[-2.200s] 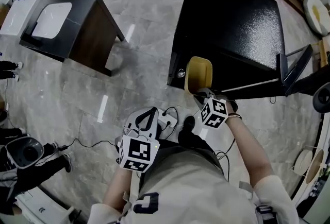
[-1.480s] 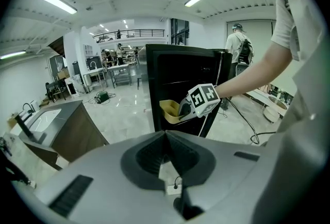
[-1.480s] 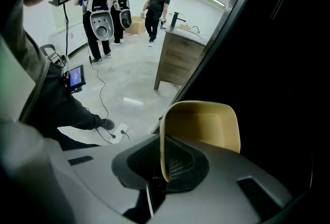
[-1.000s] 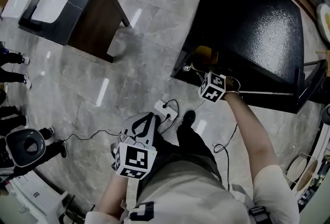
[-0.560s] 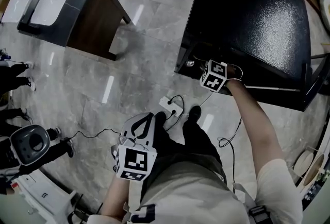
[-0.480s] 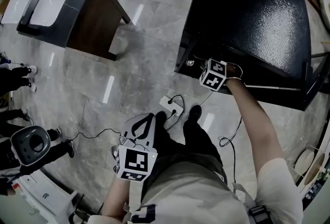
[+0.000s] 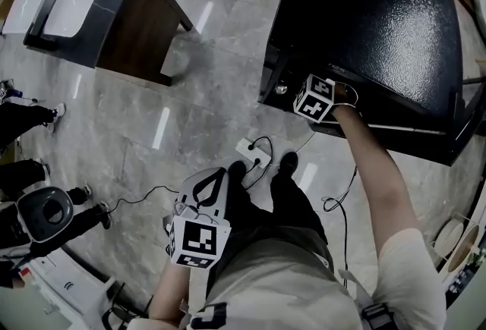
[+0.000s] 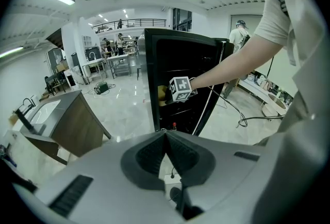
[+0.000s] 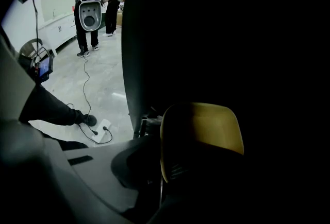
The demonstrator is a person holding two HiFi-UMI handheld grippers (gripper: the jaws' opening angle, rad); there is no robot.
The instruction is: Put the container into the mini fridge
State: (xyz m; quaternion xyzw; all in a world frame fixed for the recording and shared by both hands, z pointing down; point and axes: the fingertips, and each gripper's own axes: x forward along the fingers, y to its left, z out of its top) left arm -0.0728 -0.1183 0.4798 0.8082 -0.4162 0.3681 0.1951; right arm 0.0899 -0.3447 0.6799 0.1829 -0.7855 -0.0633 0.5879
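Note:
The black mini fridge (image 7: 364,17) stands on the floor with its door (image 7: 465,117) swung open to the right. My right gripper (image 9: 158,187) reaches into the dark inside of the fridge, shut on the rim of a yellow container (image 9: 202,136). In the head view only its marker cube (image 7: 314,98) shows at the fridge opening; the container is hidden there. The left gripper view shows the container (image 8: 161,93) just inside the fridge (image 8: 170,63). My left gripper (image 7: 215,173) hangs near my waist, shut with nothing in it (image 8: 165,133).
A dark side table (image 7: 114,25) with a white tray (image 7: 71,4) stands to the left. A power strip (image 7: 254,155) with cables lies on the floor by my feet. People's legs (image 7: 26,120) and a white device (image 7: 44,213) are at far left.
My right gripper has pushed further into the fridge with the container, which was still visible at the opening in the head view and is now hidden. The left gripper stayed put.

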